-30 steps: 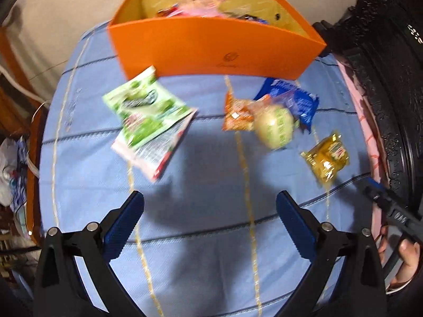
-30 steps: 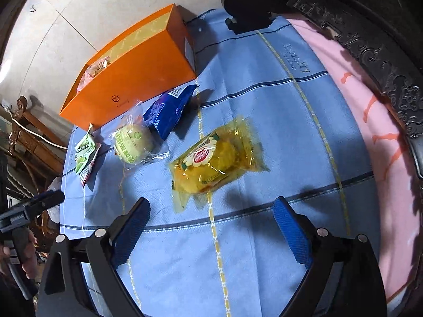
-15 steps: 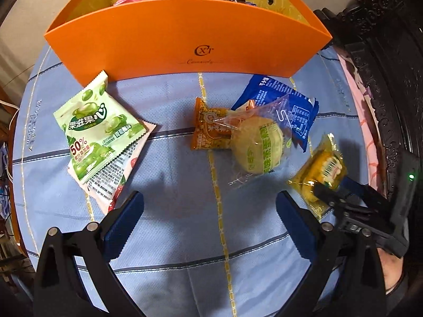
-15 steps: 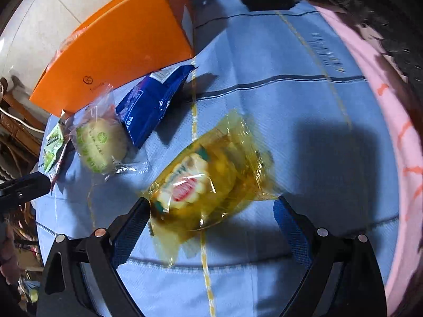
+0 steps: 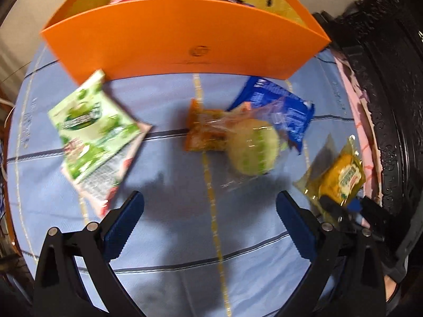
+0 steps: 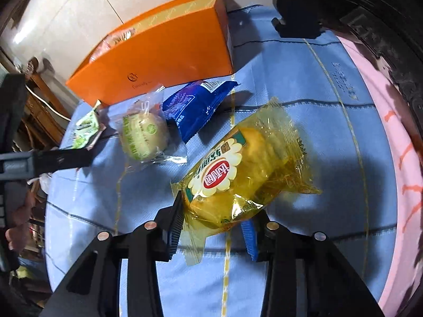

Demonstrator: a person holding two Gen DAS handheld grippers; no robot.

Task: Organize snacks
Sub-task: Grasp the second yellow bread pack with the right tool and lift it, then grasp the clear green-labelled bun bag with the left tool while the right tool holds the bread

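My right gripper (image 6: pixel 212 219) is closing its jaws, and both pads press the near end of a yellow snack packet (image 6: pixel 238 174) that lies between them on the blue tablecloth. In the left wrist view the same yellow packet (image 5: pixel 341 177) sits at the right with the right gripper (image 5: pixel 341 208) on it. My left gripper (image 5: pixel 210 203) hangs open over bare cloth, holding nothing. Ahead of it lie a green packet (image 5: pixel 90 124), an orange packet (image 5: pixel 203 132), a round green pastry (image 5: pixel 253 150) and a blue packet (image 5: pixel 285 108). The orange box (image 5: pixel 185 39) stands behind them with snacks inside.
The round table wears a blue cloth (image 5: pixel 185 237) with a pink layer (image 6: pixel 383 132) at its right edge. Dark carved furniture (image 5: pixel 383 79) stands close along the right side. A wooden cabinet (image 6: pixel 39 105) and a person's hand (image 6: pixel 18 211) show at the left.
The right jaws went from wide apart to closed on the yellow packet after moving in over it. The left gripper came nearer the snacks, then held still, open throughout.
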